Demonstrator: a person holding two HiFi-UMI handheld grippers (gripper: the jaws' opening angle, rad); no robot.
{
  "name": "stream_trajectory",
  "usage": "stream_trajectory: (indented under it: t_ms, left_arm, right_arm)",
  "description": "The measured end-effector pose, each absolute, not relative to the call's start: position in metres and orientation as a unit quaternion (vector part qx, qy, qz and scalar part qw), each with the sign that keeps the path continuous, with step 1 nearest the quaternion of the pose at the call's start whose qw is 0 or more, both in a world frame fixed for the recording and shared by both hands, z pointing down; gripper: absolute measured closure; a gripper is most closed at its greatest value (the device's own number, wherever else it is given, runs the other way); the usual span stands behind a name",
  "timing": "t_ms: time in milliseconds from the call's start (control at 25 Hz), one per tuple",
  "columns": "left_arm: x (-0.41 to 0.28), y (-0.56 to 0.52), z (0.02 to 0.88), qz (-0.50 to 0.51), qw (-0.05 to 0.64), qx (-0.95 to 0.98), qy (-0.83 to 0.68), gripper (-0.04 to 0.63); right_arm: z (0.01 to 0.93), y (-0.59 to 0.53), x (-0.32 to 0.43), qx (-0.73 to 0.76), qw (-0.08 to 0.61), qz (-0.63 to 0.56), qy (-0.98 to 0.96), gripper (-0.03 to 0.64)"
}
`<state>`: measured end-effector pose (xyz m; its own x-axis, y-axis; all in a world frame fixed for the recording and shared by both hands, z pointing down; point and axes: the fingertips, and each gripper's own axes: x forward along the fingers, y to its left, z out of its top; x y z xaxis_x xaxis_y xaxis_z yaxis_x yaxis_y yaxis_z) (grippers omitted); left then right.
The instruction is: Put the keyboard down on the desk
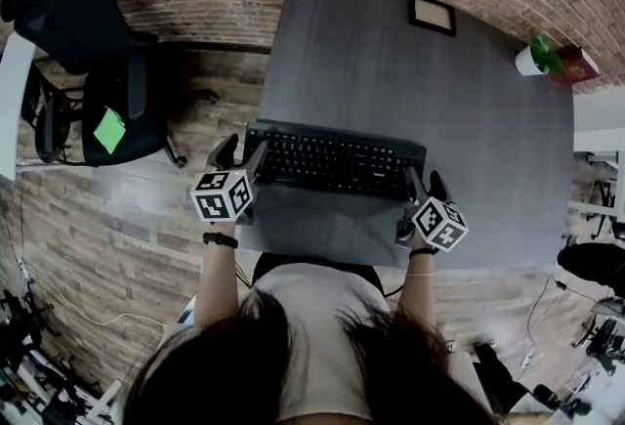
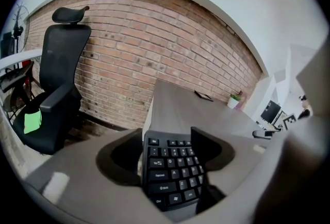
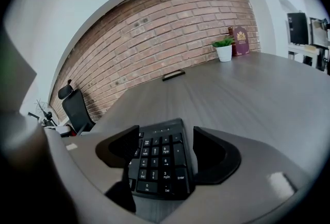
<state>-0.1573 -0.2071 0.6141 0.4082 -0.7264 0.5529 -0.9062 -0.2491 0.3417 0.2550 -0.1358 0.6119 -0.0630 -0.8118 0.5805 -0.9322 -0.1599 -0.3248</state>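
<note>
Keyboard [image 1: 337, 162] at desk [image 1: 469, 101] edge; L gripper [image 2: 170, 152], R gripper [image 3: 165, 148] clamp ends

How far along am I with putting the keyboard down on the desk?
The keyboard is already over the desk, near its front edge. Both tools hold it: the left tool clamps one end, the right tool the number-pad end. Left: confirm it rests flat, then open both.

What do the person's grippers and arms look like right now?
The left gripper and right gripper each have a white cube with black square markers and broad black jaws. There is a black wristband on the left arm, and a pale short-sleeved top.
</note>
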Motion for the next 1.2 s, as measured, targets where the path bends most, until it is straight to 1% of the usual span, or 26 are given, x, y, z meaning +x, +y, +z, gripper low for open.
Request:
stream_trajectory:
  t_ms: [200, 400, 760, 880, 960, 1120, 1200]
  left_arm:
    - [-0.151, -0.213, 0.585, 0.133, 0.289, 0.790, -0.525, 0.265]
    - [-0.149, -0.213, 0.552, 0.138, 0.244, 0.804, -0.524, 0.267]
    - [-0.130, -0.199, 0.476, 0.084, 0.189, 0.836, -0.507, 0.279]
    - [-0.121, -0.190, 0.450, 0.071, 0.166, 0.850, -0.495, 0.306]
    - [-0.114, -0.187, 0.434, 0.055, 0.156, 0.858, -0.487, 0.338]
    - [-0.101, -0.177, 0.413, 0.028, 0.144, 0.871, -0.468, 0.372]
    - [-0.095, -0.173, 0.408, 0.025, 0.137, 0.874, -0.465, 0.401]
  right_arm:
    - [0.578, -0.145, 0.252, 0.677, 0.080, 0.308, -0.664, 0.308]
    - [0.537, -0.155, 0.239, 0.664, 0.067, 0.263, -0.697, 0.310]
    - [0.472, -0.153, 0.212, 0.628, 0.041, 0.202, -0.750, 0.318]
    - [0.447, -0.150, 0.202, 0.615, 0.031, 0.175, -0.768, 0.350]
    - [0.430, -0.150, 0.194, 0.603, 0.027, 0.153, -0.782, 0.364]
    - [0.407, -0.145, 0.179, 0.583, 0.034, 0.105, -0.805, 0.432]
    - [0.401, -0.141, 0.176, 0.575, 0.034, 0.088, -0.812, 0.475]
